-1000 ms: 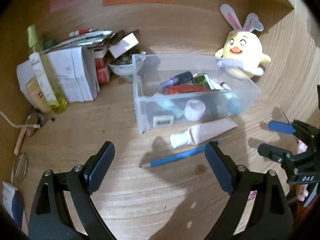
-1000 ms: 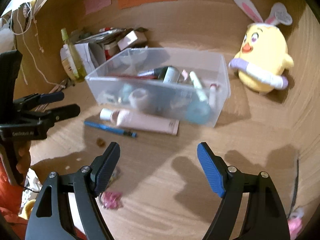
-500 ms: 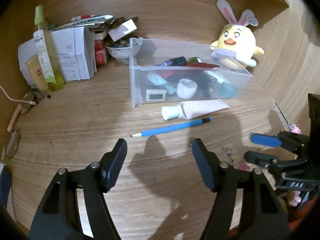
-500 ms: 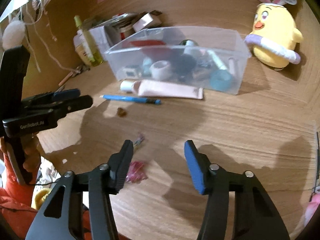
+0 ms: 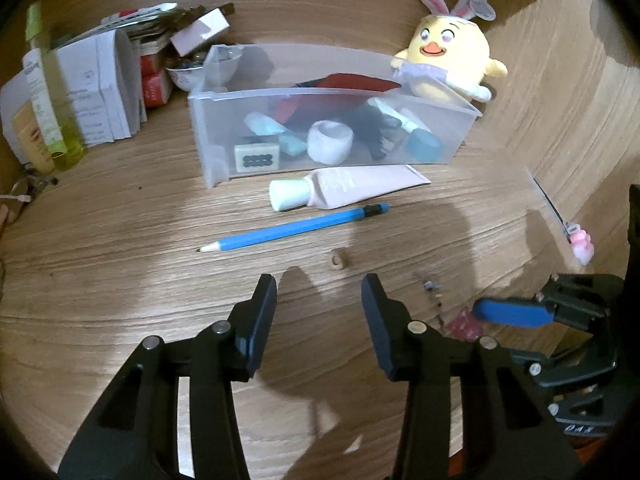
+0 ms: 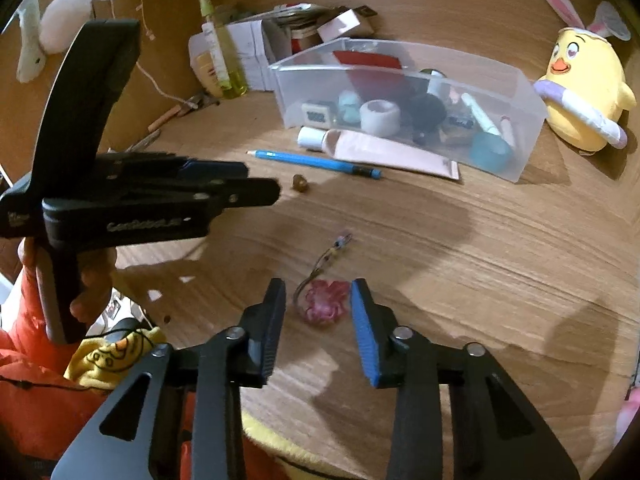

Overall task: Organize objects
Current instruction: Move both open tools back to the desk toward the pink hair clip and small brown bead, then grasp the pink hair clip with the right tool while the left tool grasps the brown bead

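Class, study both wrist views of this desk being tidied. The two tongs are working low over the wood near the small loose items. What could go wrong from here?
1. The right tongs are closing around the pink charm; its thin cord trails outside them and could snag.
2. The left tongs are closing with nothing between them; the small brown bead lies just ahead and might roll if nudged.
3. Both tongs work close together and may collide.

We are angling both grippers downward. Our left gripper (image 5: 319, 292) is closing its jaws on nothing. Our right gripper (image 6: 318, 300) is closing too, jaws not yet pressing anything. Our left hand (image 6: 86, 276) is gripping the handle.
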`<state>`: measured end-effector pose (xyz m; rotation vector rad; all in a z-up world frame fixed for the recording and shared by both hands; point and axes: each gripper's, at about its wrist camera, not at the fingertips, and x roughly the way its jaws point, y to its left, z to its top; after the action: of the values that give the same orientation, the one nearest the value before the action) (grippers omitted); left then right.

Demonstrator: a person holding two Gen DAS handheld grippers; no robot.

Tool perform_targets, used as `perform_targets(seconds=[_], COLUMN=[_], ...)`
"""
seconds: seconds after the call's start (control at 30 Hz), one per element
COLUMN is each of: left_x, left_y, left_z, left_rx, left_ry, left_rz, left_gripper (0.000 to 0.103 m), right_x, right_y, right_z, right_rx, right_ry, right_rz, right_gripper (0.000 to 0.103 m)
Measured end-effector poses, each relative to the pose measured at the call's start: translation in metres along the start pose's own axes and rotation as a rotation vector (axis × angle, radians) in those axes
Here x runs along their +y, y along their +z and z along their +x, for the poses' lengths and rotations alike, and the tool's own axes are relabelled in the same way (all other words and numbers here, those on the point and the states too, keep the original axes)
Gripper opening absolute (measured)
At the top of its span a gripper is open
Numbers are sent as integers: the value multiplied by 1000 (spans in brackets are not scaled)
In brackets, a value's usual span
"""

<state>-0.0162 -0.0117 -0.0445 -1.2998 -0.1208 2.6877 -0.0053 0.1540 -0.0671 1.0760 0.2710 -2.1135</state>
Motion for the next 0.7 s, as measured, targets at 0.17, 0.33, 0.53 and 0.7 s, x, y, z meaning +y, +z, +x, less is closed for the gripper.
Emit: perform_targets(seconds=[0.17, 0.33, 0.53, 0.7], left_x=[-5, -8, -14, -14], left_y=[5, 9, 12, 16], left_z=[8, 15, 18, 21], left_rx=[11, 30, 47, 57], left_ry=[-13, -24, -5, 0], left_rz=[6, 4, 16, 12], left_gripper=[44, 39, 30, 25], right_x=[-1, -8, -20, -28], right_y=[-1, 0, 2, 7], right_z=[-1, -1, -5, -11], right_rx=[-8, -22, -48, -79], right_ry=[-25, -60, -77, -91], right_rz=[-4, 15, 47, 71], right_gripper=[19, 19, 19, 19])
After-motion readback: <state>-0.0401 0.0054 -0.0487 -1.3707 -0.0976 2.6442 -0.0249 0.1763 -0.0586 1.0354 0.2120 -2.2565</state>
